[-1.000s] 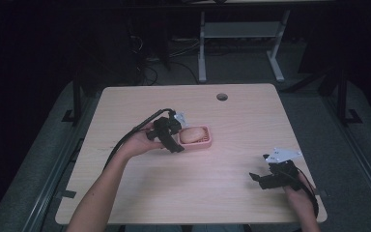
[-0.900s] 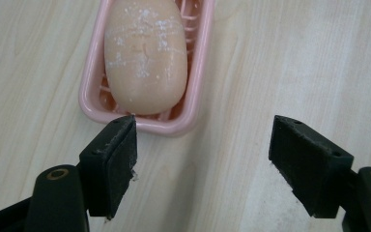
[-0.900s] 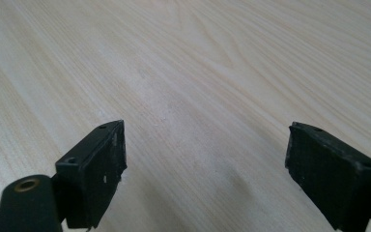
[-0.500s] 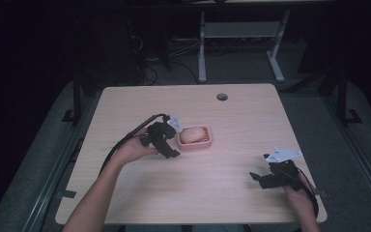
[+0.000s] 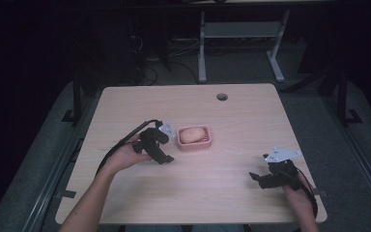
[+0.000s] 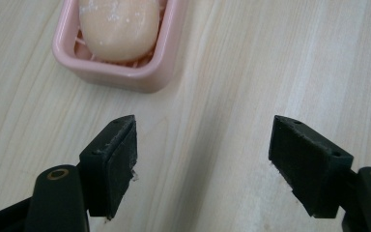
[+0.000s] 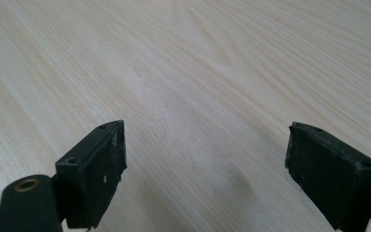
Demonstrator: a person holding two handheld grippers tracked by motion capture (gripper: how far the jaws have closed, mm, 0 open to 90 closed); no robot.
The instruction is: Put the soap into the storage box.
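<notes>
Soap point(image 5: 193, 135) lies in its pink dish point(image 5: 207, 143) near the table's point(image 5: 251, 111) middle, long axis running left to right, just right of the left gripper point(image 5: 163, 157), whose jaws gape with nothing between them. The right gripper point(image 5: 257, 177) (also spread and unloaded) sits well apart near the right front edge, so the left is nearer, with bare wood around the dish.

Pale peach oval soap point(image 5: 192, 134) lying flat in a pink rectangular soap dish point(image 5: 207, 143), near the table's middle
</notes>
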